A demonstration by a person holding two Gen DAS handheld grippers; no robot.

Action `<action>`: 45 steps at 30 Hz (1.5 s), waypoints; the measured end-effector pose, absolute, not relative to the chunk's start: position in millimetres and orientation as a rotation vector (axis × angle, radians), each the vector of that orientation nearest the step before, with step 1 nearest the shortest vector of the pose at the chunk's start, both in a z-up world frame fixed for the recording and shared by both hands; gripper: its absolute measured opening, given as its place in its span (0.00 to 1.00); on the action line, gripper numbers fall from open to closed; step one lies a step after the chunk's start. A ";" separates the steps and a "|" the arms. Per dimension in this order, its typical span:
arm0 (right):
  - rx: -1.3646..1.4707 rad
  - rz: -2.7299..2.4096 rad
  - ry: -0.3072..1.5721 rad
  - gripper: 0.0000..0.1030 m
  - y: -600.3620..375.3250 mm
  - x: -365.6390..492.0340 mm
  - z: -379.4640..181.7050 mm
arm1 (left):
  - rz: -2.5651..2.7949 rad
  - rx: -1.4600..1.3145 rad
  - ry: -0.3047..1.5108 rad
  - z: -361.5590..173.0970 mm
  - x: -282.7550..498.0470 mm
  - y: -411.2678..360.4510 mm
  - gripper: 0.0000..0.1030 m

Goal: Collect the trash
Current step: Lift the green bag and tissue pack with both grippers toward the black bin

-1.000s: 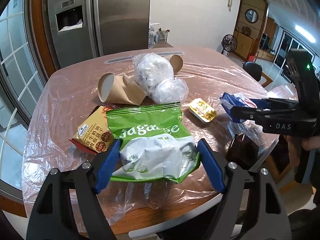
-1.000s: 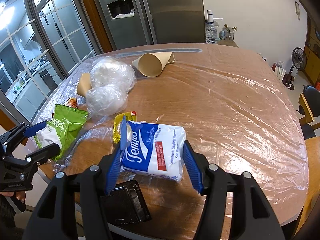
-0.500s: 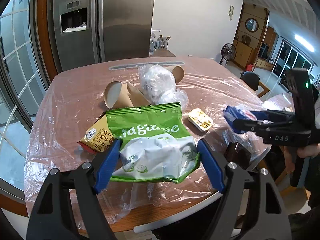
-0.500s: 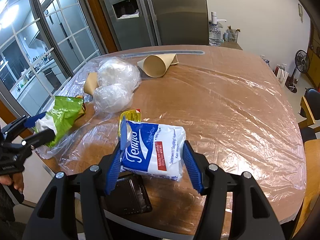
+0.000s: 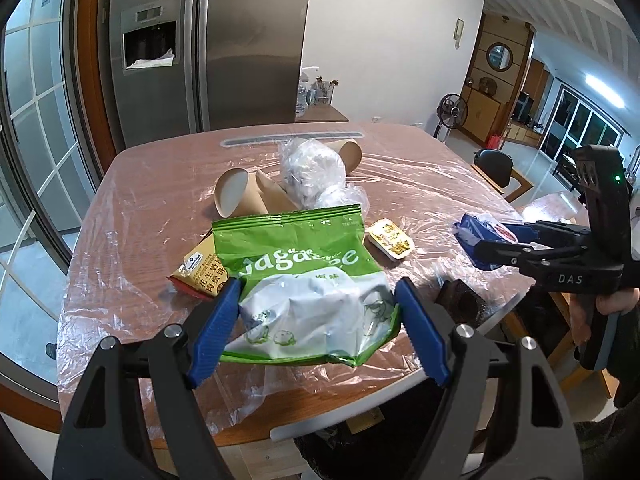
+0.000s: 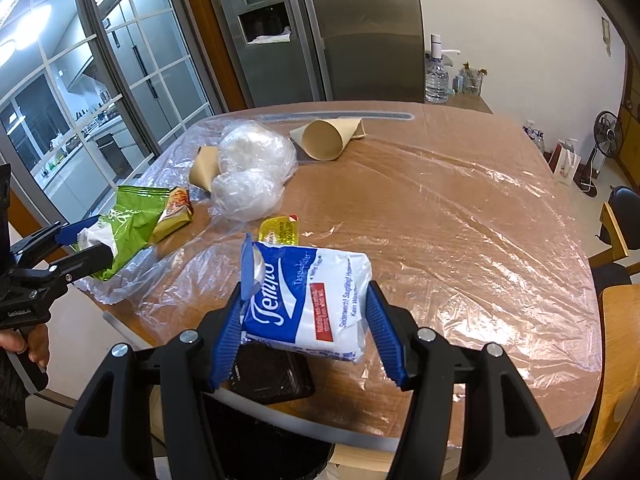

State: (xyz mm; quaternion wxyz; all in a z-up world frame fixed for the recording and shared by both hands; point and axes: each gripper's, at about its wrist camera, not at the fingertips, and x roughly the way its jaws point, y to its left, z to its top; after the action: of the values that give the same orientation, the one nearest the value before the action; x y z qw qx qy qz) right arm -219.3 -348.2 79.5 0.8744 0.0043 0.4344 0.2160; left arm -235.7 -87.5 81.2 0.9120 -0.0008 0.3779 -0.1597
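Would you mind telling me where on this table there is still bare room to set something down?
The table's whole right half is free, from the paper cone and butter packet across to the far right edge. The left-front corner is crowded: the plastic bundles, another cone and a yellow wrapper.

Home kitchen-dining room: fridge [image 5: 208, 48], table [image 6: 440, 200].

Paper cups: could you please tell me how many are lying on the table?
3. One lies at the left, a second is tucked against it, and a third lies behind the plastic bundle. More may be hidden.
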 end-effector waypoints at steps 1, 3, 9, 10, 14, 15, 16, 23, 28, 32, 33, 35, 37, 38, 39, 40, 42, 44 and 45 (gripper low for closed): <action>0.007 0.456 0.905 0.55 -347.9 -221.1 81.1 | -0.334 -0.002 0.779 82.1 -237.0 -87.0 0.76; 0.004 0.473 0.902 0.55 -347.2 -225.2 83.6 | -0.342 -0.002 0.778 83.9 -239.5 -87.0 0.76; 0.001 0.519 0.900 0.55 -347.1 -239.9 89.5 | -0.380 0.012 0.776 87.3 -251.9 -88.0 0.76; -0.002 0.524 0.900 0.55 -347.2 -242.0 90.1 | -0.384 0.015 0.776 87.0 -254.5 -88.3 0.76; -0.013 0.544 0.899 0.55 -348.6 -252.7 93.3 | -0.410 0.026 0.780 87.6 -264.3 -92.9 0.76; -0.017 0.547 0.900 0.55 -348.0 -254.0 93.4 | -0.417 0.030 0.783 87.5 -266.1 -94.0 0.76; -0.020 0.549 0.901 0.55 -347.9 -256.2 93.7 | -0.423 0.031 0.786 87.5 -267.7 -95.2 0.76; -0.042 0.587 0.916 0.55 -347.0 -272.1 94.2 | -0.474 0.050 0.802 85.3 -282.0 -101.7 0.76; -0.060 0.625 0.927 0.55 -343.4 -284.2 92.0 | -0.507 0.066 0.818 82.0 -291.7 -105.5 0.76; -0.071 0.655 0.938 0.55 -341.2 -294.5 90.1 | -0.538 0.079 0.837 77.2 -300.5 -108.7 0.76; -0.071 0.661 0.941 0.55 -341.2 -296.8 89.7 | -0.547 0.083 0.842 76.0 -302.6 -109.7 0.76; -0.074 0.668 0.950 0.55 -341.5 -300.4 87.8 | -0.568 0.097 0.855 72.4 -307.8 -112.4 0.76; -0.081 0.675 0.964 0.55 -341.3 -305.1 84.1 | -0.587 0.109 0.874 68.2 -312.1 -114.9 0.76; -0.082 0.680 0.971 0.55 -341.4 -307.2 82.1 | -0.593 0.113 0.882 66.3 -313.8 -115.6 0.76; -0.086 0.684 0.981 0.56 -340.9 -310.3 79.0 | -0.599 0.115 0.890 64.3 -315.7 -116.8 0.76; -0.089 0.687 0.988 0.55 -340.5 -311.7 77.0 | -0.606 0.119 0.899 61.8 -317.4 -118.2 0.76; -0.092 0.691 1.002 0.55 -339.3 -316.3 72.6 | -0.616 0.124 0.910 58.2 -320.6 -120.7 0.76; -0.085 0.694 1.017 0.55 -338.7 -319.0 68.0 | -0.625 0.122 0.917 55.5 -322.9 -122.3 0.76; -0.082 0.695 1.023 0.55 -338.5 -320.3 66.3 | -0.630 0.121 0.924 53.9 -323.7 -123.2 0.76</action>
State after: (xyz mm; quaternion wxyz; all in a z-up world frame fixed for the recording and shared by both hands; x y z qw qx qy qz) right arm -320.3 -338.5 66.3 0.8140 -0.0385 0.4794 0.3258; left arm -323.7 -123.2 53.9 0.8460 0.0573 0.4380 -0.2986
